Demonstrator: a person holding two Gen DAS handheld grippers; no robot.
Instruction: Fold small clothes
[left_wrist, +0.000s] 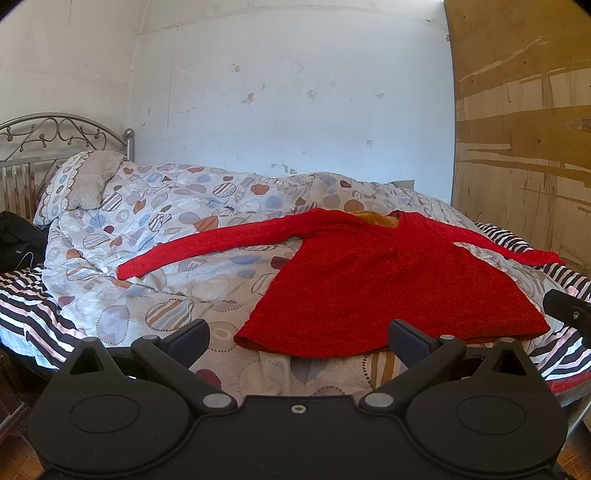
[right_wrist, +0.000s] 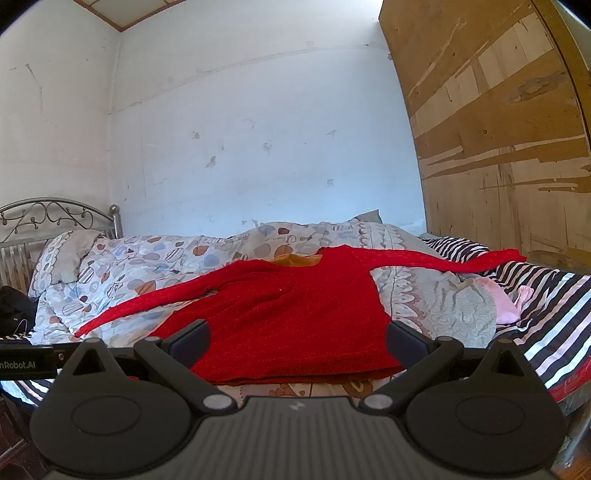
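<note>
Red knit sweater spread flat near bed's front edge, sleeves out; likely soft, light, floppy, so best pinched at hem corners or sleeve cuffs; left gripper and right gripper fingers apart, holding nothing.

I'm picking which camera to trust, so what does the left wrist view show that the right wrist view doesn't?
Only the left wrist view shows the sweater's whole left sleeve against the quilt. Only the right wrist view shows a pink cloth on the striped sheet. Both show the red sweater spread flat, and an open hand-held gripper short of its hem.
</note>
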